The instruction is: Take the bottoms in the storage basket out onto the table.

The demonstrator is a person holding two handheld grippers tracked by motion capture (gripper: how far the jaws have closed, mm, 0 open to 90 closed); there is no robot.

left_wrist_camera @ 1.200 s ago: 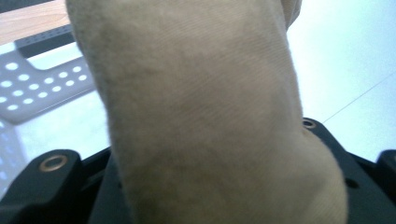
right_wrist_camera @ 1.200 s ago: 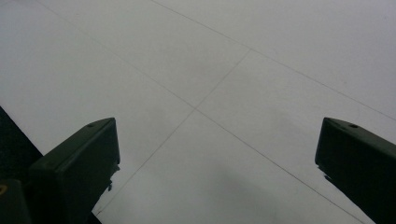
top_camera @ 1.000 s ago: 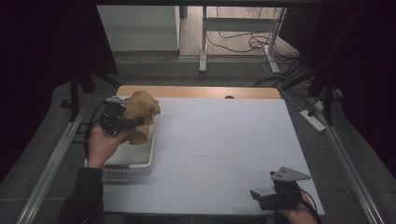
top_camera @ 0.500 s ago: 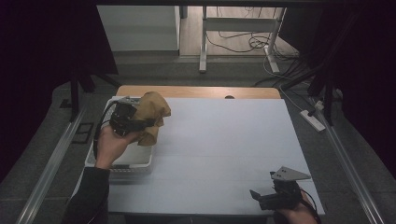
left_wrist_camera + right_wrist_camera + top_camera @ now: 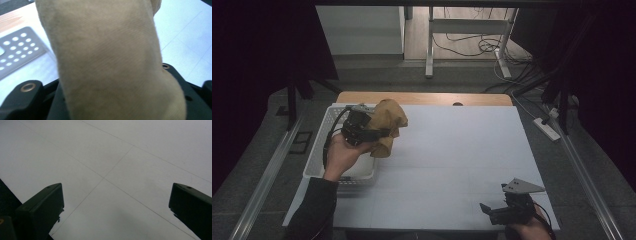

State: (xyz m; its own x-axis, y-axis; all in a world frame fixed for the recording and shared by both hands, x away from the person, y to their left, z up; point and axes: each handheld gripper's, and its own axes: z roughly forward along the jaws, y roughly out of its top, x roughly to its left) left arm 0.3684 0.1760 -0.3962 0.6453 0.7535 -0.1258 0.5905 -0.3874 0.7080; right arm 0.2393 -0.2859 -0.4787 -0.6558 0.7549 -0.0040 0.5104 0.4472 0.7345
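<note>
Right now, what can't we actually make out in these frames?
- Left tongs, left gripper view: the tan cloth covers both jaws, so the pinch point is hidden.
- White basket, high view: its inside is hidden by the hand and the cloth.
- Right tongs, high view: too small and dark to read; the right gripper view shows the jaws apart over bare table.

Basket [image 5: 319, 150] at table's [image 5: 452, 165] left edge; cloth [image 5: 387, 125] above its right rim; right gripper [image 5: 492, 212] near front-right corner.
</note>
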